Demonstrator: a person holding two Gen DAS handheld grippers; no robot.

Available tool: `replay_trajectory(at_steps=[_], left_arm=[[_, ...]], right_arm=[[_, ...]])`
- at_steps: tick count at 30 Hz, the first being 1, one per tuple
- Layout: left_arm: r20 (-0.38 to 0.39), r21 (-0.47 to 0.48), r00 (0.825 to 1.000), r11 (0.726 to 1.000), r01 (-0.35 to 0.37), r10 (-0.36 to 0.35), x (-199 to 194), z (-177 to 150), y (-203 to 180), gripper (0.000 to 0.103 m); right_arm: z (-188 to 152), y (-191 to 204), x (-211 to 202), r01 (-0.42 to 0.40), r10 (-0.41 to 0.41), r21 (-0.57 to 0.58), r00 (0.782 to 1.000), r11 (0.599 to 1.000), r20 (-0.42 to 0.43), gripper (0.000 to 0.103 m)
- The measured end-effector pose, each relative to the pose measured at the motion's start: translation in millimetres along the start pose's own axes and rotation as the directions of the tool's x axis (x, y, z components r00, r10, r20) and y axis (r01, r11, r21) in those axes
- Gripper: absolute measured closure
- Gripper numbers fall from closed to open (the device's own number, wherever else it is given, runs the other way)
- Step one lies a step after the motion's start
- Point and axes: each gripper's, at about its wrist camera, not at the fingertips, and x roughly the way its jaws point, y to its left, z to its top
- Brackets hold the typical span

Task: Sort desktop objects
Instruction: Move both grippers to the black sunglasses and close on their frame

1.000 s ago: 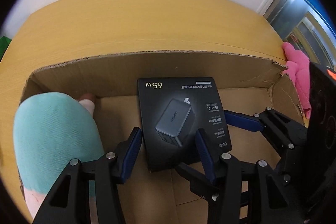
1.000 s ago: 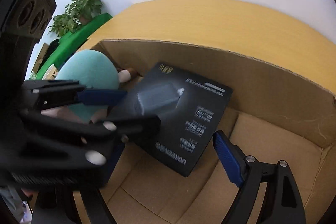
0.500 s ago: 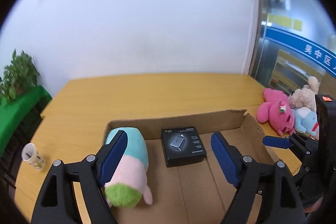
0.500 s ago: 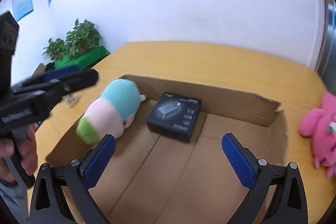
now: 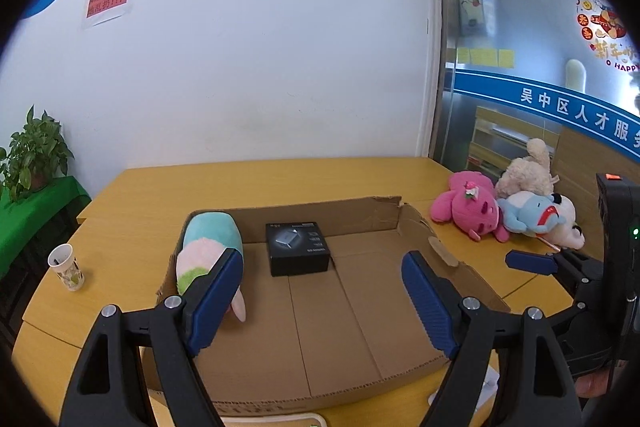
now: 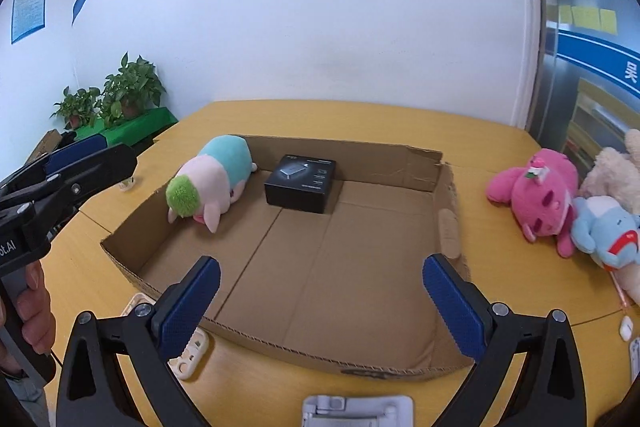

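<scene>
Your left gripper is a black plastic frame with triangular cut-outs in each arm, silver screw heads at the pivots and flat blue textured pads on the jaws. Your right gripper is built the same way: black arms, silver screws, dimpled blue pads. Its body, seen from the left wrist view, is a black housing with a small green light and an orange-red mark on top. White lettering shows on the left gripper's handle.
</scene>
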Motion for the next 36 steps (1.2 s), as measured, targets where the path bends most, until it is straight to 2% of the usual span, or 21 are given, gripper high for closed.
replay_trajectory(at_steps=[8,13,17,21,23,25,30,33,34,35,36], left_arm=[[-0.030,0.028,1.000,1.000,0.006,-0.005,0,-21,-12,0.021],[-0.094,0.002,0.991,0.995,0.101,-0.100,3,-38,-13,0.021],[-0.170,0.004,0.968,0.983,0.186,-0.183,6,-62,-24,0.021],[-0.284,0.018,0.916,0.954,0.300,-0.283,14,-97,-47,0.021],[-0.335,0.017,0.880,0.932,0.362,-0.336,19,-114,-59,0.021],[-0.370,0.028,0.852,0.912,0.409,-0.371,20,-126,-71,0.021],[-0.448,0.004,0.765,0.854,0.520,-0.463,29,-147,-95,0.021],[-0.489,-0.027,0.704,0.815,0.578,-0.515,34,-161,-105,0.022],[-0.508,-0.039,0.674,0.796,0.603,-0.536,36,-167,-108,0.027],[-0.525,-0.033,0.667,0.796,0.604,-0.529,38,-173,-110,0.029],[-0.543,-0.037,0.656,0.796,0.605,-0.524,41,-178,-109,0.030]], right_arm=[[-16,-1,-8,-0.006,0.006,0.004,1.000,1.000,0.003,0.000],[-30,-4,-14,-0.048,0.048,0.024,0.999,0.999,-0.004,0.000],[-60,-23,-26,-0.085,0.087,0.092,0.996,0.992,-0.022,0.000],[-113,-51,-29,-0.147,0.173,0.204,0.978,0.968,-0.118,0.000],[-136,-59,-32,-0.122,0.162,0.234,0.974,0.964,-0.160,0.000],[-158,-70,-36,-0.110,0.169,0.286,0.968,0.952,-0.187,0.001],[-188,-73,-39,-0.130,0.219,0.353,0.950,0.926,-0.224,0.001],[-199,-64,-33,-0.176,0.279,0.379,0.930,0.908,-0.238,0.006],[-203,-61,-30,-0.184,0.292,0.386,0.924,0.904,-0.245,0.011],[-207,-56,-25,-0.186,0.302,0.391,0.917,0.902,-0.261,0.015],[-209,-53,-24,-0.183,0.293,0.378,0.920,0.908,-0.260,0.019]])
